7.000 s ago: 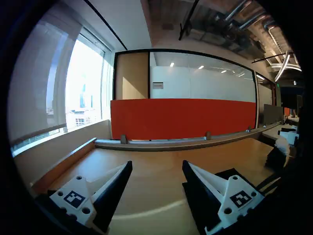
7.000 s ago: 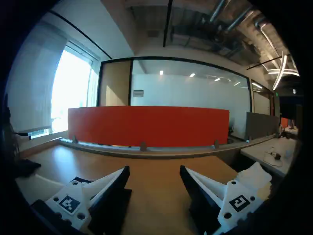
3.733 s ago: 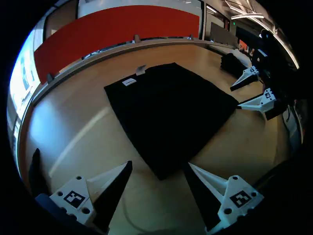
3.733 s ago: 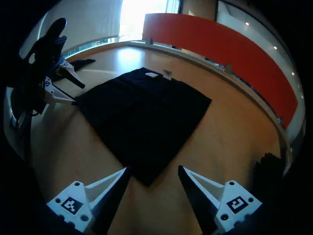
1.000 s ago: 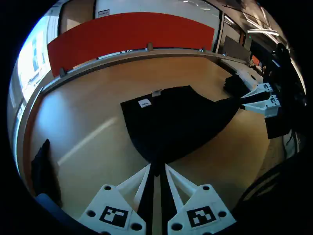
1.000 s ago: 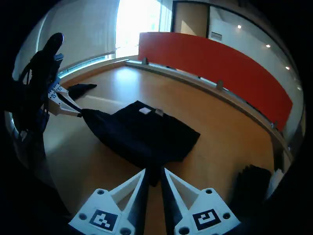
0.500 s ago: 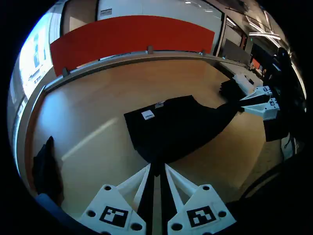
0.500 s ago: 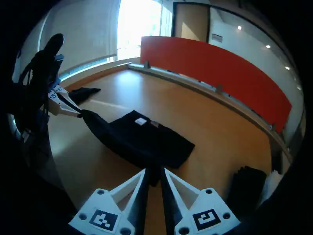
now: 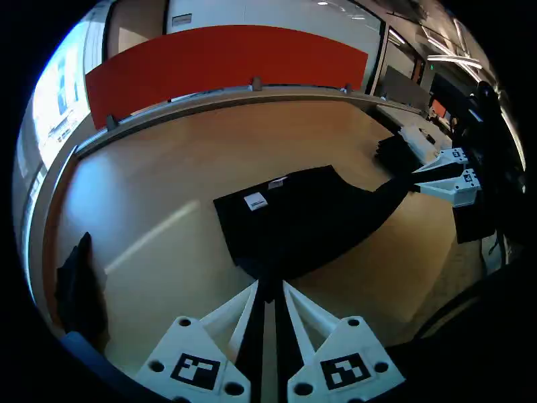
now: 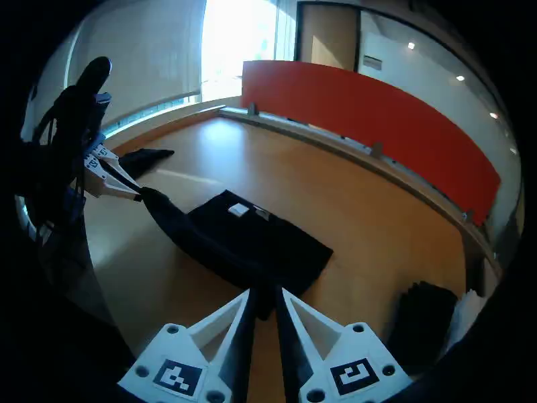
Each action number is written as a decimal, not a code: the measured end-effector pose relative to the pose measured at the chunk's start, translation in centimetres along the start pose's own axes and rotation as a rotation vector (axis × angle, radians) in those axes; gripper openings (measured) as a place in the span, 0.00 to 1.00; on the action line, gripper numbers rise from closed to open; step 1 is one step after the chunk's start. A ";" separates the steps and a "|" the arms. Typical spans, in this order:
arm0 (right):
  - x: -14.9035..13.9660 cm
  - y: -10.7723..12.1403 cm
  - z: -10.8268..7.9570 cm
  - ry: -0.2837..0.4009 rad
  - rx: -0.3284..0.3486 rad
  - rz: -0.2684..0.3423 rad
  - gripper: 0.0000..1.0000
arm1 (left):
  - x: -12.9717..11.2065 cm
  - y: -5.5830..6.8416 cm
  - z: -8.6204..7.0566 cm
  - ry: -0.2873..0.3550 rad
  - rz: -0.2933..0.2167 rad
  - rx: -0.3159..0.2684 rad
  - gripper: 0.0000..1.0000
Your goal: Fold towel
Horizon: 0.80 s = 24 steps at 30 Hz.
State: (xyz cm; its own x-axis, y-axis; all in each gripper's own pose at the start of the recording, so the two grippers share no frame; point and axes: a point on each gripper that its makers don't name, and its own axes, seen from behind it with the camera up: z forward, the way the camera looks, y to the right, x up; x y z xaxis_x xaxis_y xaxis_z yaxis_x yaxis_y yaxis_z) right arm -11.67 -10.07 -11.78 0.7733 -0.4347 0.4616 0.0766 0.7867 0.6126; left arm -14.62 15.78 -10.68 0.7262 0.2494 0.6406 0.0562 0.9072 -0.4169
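The left gripper (image 9: 268, 287) has its two white fingers drawn together, clamped on one corner of the black rectangular fabric towel (image 9: 309, 215). The right gripper (image 10: 266, 295) is in the same condition: fingers together, pinching another corner of the same towel.

In the left gripper view, the right gripper sits at the right of the frame with the towel corner caught at its fingertips. In the right gripper view, the left gripper sits at the left of the frame, gripping its corner in the same way.

The towel edge between the two grippers is raised off the light brown wooden table (image 9: 168, 168) and runs as a dark band from one gripper to the other. The far part of the towel lies flat on the table, with a small white label (image 9: 255, 200) near its far edge.

A stack of dark folded fabric (image 9: 399, 151) rests on the table beyond the right gripper. A loose dark cloth (image 9: 80, 282) lies near the table's left edge. A long orange-red partition panel (image 9: 228, 60) stands along the far side of the table
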 end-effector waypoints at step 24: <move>1.3 5.0 6.2 -0.029 -0.019 -0.010 0.20 | 4.7 -3.5 5.9 0.016 0.052 0.037 0.10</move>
State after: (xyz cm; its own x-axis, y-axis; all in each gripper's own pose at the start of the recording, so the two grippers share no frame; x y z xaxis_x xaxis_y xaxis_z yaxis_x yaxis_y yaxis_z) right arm -14.15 -9.39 -4.13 0.7540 -0.4552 0.4735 0.0965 0.7899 0.6056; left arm -15.43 15.75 -2.38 0.7383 0.2913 0.6084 -0.0073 0.9053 -0.4246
